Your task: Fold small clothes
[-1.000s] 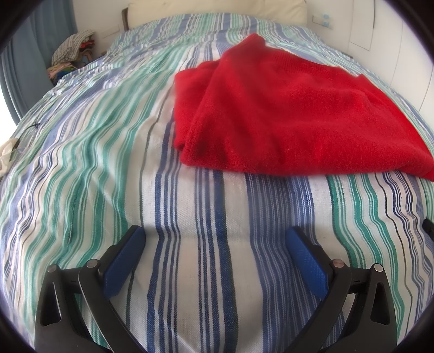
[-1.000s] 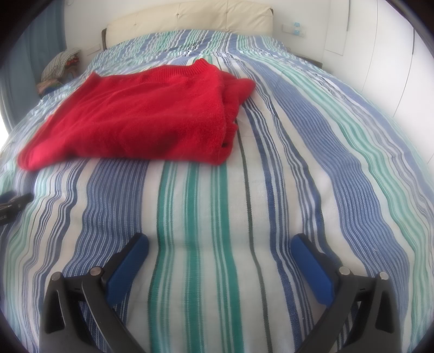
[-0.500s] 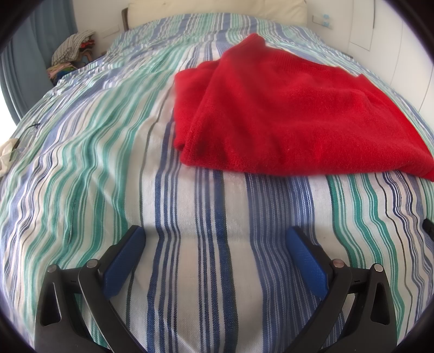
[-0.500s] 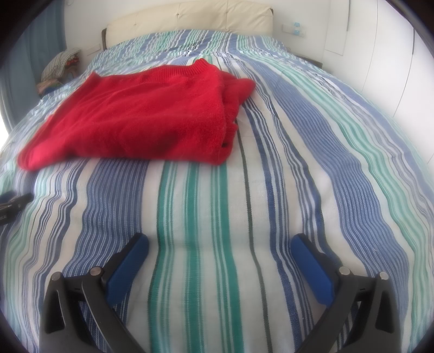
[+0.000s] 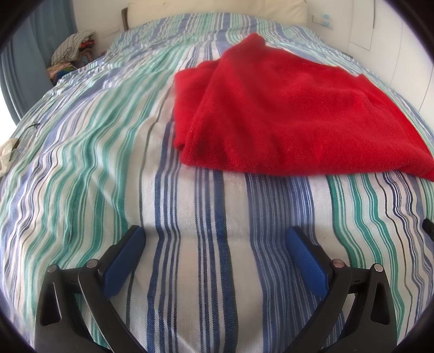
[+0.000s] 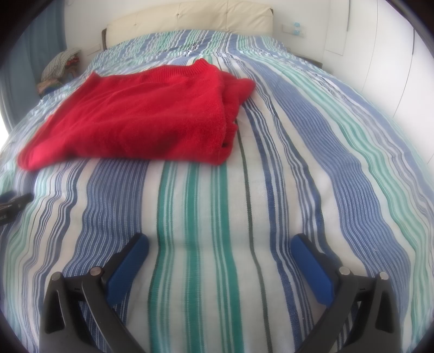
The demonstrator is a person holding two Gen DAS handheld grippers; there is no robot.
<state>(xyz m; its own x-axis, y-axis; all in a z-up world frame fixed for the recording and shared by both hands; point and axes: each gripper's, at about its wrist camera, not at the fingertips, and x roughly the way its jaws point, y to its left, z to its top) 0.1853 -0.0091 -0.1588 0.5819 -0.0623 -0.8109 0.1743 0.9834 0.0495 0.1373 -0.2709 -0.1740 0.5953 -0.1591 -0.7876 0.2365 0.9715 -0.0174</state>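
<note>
Striped bedspread holds a folded red sweater; cream headboard behind.

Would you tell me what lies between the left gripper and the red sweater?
Only bare striped bedspread separates the left gripper from the red sweater, per the left wrist view.

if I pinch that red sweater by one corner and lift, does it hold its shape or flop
Probably flops: the red sweater is a soft knit, its layers sagging onto the striped bedspread. Lifted by one corner, the loosely stacked folds at its edge would likely open. It looks thick, so perhaps weighty for its size.
</note>
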